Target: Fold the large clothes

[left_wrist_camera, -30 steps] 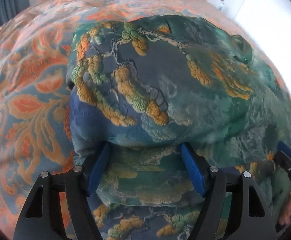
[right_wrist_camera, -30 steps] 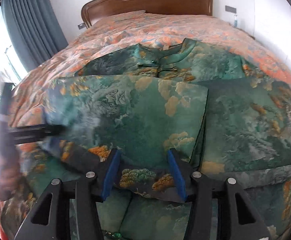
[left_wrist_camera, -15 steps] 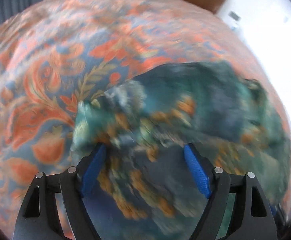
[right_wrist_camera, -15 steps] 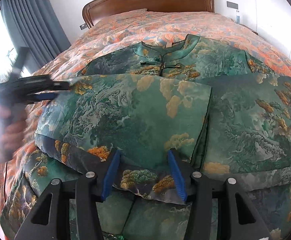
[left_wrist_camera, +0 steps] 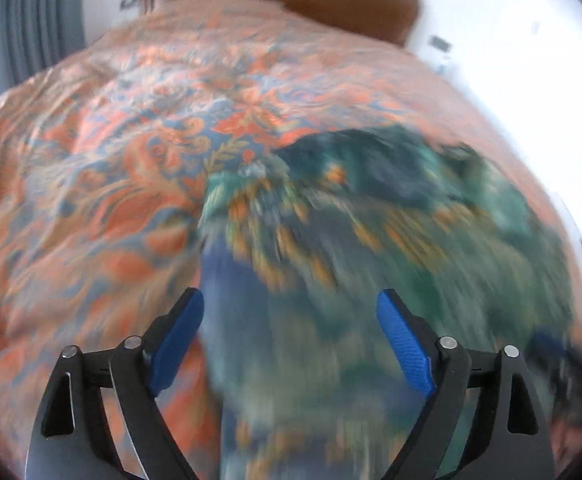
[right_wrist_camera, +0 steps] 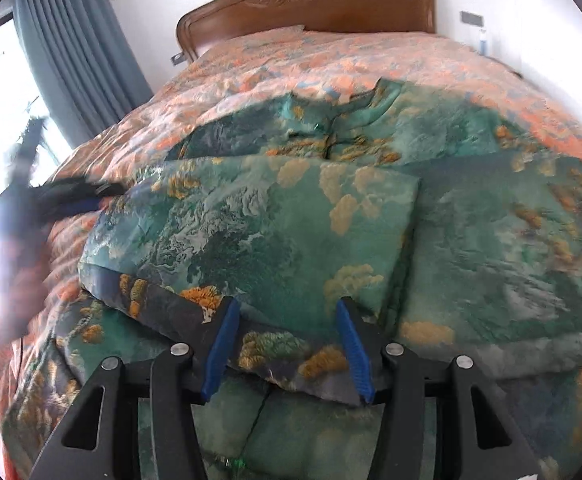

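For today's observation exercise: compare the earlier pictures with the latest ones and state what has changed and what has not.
The left gripper has drawn back from the green garment towards the window side; its jaws are opening, nothing pinched between them. The right gripper stays at the folded panel's near edge, cloth between its fingers. The fold, collar and bedspread are unchanged.

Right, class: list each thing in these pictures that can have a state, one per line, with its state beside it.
Garment: spread on the bed, left side folded over the middle, not fully folded.
Collar: closed, lying flat toward the headboard.
Left tool: jaws opening, nothing between them, raised above the fabric.
Right tool: jaws partly apart around the folded edge; grip unclear.
Bedspread: covering the bed, slightly rumpled.
Curtain: drawn aside from the window.
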`<control>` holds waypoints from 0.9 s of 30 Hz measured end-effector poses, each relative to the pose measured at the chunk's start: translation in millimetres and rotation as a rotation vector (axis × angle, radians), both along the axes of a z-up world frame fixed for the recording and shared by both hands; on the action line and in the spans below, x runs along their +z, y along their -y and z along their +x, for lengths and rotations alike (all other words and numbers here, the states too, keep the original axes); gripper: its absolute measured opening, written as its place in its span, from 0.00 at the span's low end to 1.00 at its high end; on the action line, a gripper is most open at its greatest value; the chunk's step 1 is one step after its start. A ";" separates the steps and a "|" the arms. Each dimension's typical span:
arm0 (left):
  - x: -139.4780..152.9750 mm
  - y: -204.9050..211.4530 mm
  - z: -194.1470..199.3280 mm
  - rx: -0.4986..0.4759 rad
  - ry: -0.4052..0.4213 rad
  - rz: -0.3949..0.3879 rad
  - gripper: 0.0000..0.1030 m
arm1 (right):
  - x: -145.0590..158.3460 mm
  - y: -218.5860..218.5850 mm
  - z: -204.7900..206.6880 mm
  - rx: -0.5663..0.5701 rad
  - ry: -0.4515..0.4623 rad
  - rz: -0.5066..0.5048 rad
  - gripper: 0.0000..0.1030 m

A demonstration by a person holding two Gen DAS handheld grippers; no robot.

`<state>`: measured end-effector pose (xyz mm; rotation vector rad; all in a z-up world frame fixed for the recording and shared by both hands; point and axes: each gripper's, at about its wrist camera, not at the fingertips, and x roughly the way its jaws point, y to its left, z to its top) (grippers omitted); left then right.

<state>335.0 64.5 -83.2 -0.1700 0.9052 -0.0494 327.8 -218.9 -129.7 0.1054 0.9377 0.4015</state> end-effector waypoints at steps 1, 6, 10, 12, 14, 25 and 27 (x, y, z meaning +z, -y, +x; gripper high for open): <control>3.9 2.3 -26.9 -0.030 0.012 0.021 0.89 | 7.7 3.2 -7.9 -0.016 0.017 -0.007 0.55; 1.7 2.2 -119.2 -0.091 0.027 0.042 0.90 | 40.9 20.9 -65.0 -0.051 0.090 -0.056 0.61; -2.8 -13.7 -177.9 -0.046 0.032 0.003 0.90 | 53.6 42.5 -119.5 -0.083 0.131 -0.109 0.66; -1.1 -17.4 -205.6 -0.012 0.061 0.017 0.90 | 57.7 55.2 -151.2 -0.122 0.141 -0.135 0.66; 0.6 -20.3 -223.7 0.015 0.086 0.014 0.93 | 61.2 62.3 -175.3 -0.155 0.155 -0.160 0.66; -2.5 -9.5 -265.5 0.066 0.117 0.054 0.95 | 54.6 96.6 -266.4 -0.315 0.140 -0.154 0.80; -2.8 -12.6 -269.4 0.093 0.119 0.064 0.95 | 56.0 95.6 -273.6 -0.322 0.157 -0.170 0.80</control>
